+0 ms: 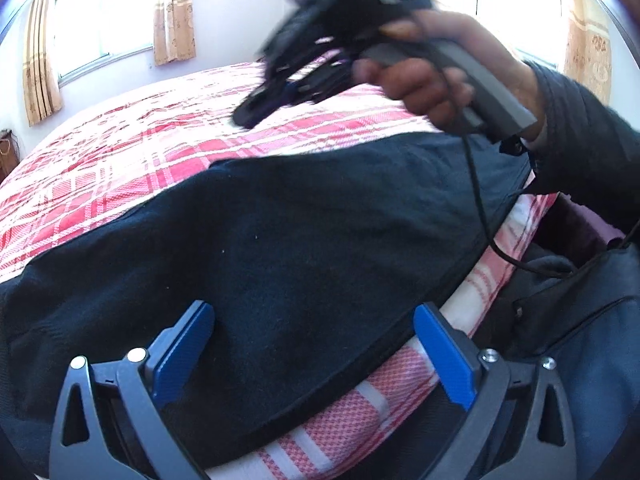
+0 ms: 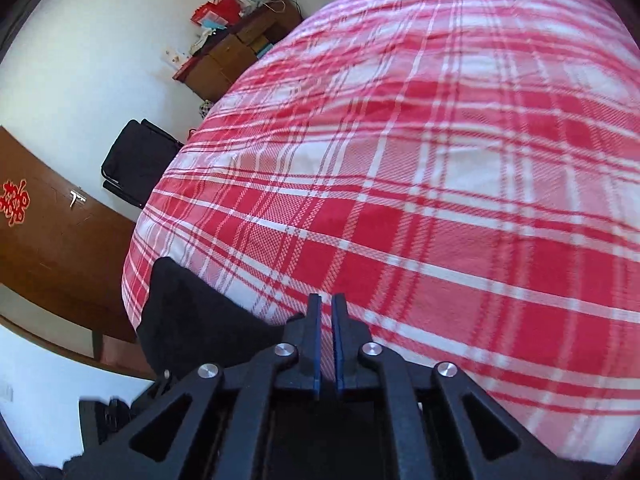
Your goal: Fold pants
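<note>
Dark navy pants [image 1: 288,248] lie across the near edge of a bed with a red and white plaid cover [image 1: 120,152]. My left gripper [image 1: 316,316] is open, its blue pads either side of the pants' near edge, low over the cloth. My right gripper [image 1: 256,112] shows blurred in the left wrist view, held in a hand above the bed beyond the pants. In the right wrist view my right gripper [image 2: 326,300] has its blue pads nearly together with nothing between them, over the plaid cover [image 2: 440,200]. One end of the pants [image 2: 188,312] shows at lower left.
A black chair [image 2: 136,164] and a cluttered wooden desk [image 2: 236,48] stand past the bed's left side. A brown door [image 2: 48,240] is on the left. Curtained windows [image 1: 100,20] lie behind the bed. A cable [image 1: 480,208] hangs from the right gripper across the pants.
</note>
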Demonstrator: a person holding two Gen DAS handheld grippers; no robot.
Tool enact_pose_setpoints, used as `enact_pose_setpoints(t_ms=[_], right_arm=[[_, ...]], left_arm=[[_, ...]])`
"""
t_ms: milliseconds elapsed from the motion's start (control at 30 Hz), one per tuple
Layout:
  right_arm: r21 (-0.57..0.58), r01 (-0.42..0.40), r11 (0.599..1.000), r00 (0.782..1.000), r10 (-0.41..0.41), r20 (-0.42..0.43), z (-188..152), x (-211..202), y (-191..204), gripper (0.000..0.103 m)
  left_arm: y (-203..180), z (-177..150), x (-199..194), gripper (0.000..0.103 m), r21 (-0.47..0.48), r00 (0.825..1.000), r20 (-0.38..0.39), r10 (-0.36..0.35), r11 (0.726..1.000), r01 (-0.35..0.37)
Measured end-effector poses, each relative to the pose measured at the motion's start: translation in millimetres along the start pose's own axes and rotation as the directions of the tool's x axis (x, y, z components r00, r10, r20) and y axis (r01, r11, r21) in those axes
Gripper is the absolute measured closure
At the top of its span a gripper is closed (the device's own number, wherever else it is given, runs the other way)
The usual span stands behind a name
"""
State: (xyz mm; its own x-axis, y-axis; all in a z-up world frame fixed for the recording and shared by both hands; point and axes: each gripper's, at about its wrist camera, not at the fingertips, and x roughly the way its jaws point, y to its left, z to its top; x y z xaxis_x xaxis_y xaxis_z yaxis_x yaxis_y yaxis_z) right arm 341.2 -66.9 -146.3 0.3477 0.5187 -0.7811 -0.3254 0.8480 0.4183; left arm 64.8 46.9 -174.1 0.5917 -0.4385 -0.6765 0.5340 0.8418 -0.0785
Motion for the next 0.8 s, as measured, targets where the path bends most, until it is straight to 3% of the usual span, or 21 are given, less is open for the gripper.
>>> enact_pose_setpoints(t_ms=[100, 233, 300, 433, 567, 667, 800], right_arm=[[-0.101, 0.101, 0.99, 0.995, -0.1, 0.02, -19, -40, 1, 0.068], [-0.315, 0.249, 0.916, 0.965, -0.261, 0.003, -66, -78, 9, 0.066], [-0.364, 0.269, 0.892, 0.955, -0.295, -0.017, -92, -89, 5, 0.066], [-0.34, 0.268, 0.902, 0.945, -0.314, -0.088, -131, -91, -23, 0.066], [-0.233, 0.273, 0.933, 0.945, -0.305, -0.115, -151, -81, -55, 0.066], [-0.205, 0.245, 0.948, 0.962, -0.263, -0.068, -162, -89, -63, 0.066], [-0.182, 0.292, 0.939, 0.955, -0.296, 0.007, -166, -108, -62, 0.066]], left_arm=[[0, 1, -3, 0.001, -0.009, 1.0, 0.015, -0.014, 1.0, 0.014], [-3, -4, 5, 0.001, 0.003, 1.0, -0.014, -0.013, 1.0, 0.013], [-10, -4, 8, 0.001, 0.033, 1.0, -0.021, 0.011, 0.999, -0.011], [-13, -5, 10, 0.0, 0.052, 0.999, -0.033, 0.032, 0.998, -0.03], [-13, -6, 10, 0.0, 0.067, 0.997, -0.052, 0.053, 0.997, -0.05], [-18, -5, 13, 0.0, 0.07, 0.996, -0.061, 0.065, 0.996, -0.061], [-15, 0, 12, 0.0, 0.054, 0.995, -0.07, 0.077, 0.996, -0.074]])
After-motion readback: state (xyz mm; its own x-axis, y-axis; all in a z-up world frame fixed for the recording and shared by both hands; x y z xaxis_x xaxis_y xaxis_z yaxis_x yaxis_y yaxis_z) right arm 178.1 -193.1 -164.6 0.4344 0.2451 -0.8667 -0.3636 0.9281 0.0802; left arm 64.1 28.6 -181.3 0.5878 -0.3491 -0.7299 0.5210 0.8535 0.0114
